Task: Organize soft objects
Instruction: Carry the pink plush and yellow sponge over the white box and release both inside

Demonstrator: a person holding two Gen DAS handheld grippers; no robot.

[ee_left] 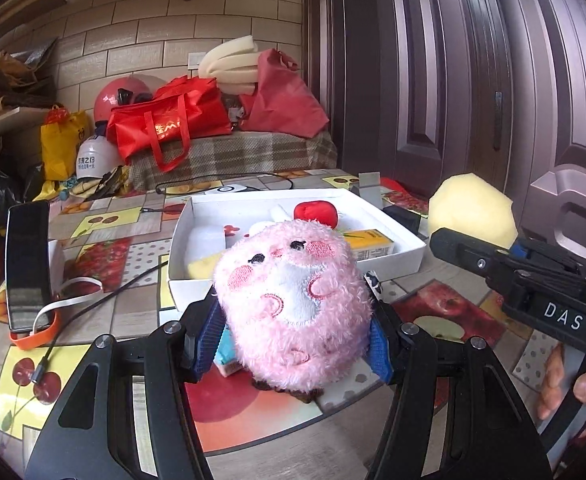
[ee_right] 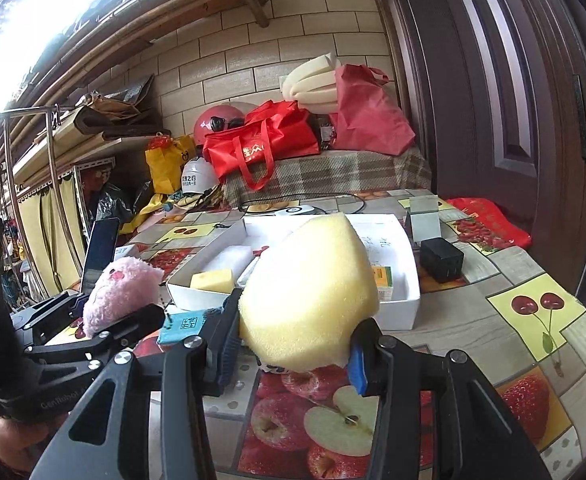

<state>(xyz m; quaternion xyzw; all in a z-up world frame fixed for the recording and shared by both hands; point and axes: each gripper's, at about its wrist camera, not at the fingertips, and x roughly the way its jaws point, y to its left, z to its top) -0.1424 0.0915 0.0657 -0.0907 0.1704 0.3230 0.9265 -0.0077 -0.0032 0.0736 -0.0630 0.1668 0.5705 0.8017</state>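
- The pink plush toy [ee_left: 293,304], fuzzy with an embroidered face, is clamped between the left gripper [ee_left: 293,344] fingers, held above the surface [ee_left: 445,312] just short of the white box [ee_left: 393,258].
- The yellow sponge [ee_right: 309,300], a porous wedge, is clamped between the right gripper [ee_right: 293,352] fingers, near the box's front wall.
- Inside the box lie a red soft item [ee_left: 316,213] and a small yellow sponge [ee_right: 213,280].
- A black block [ee_right: 441,260] stands right of the box; a phone [ee_left: 27,264] leans well to the left.

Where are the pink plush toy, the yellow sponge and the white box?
pink plush toy [ee_left: 293,304], left wrist view, its face.
yellow sponge [ee_right: 309,300], right wrist view, front face.
white box [ee_left: 389,264], left wrist view, near wall.
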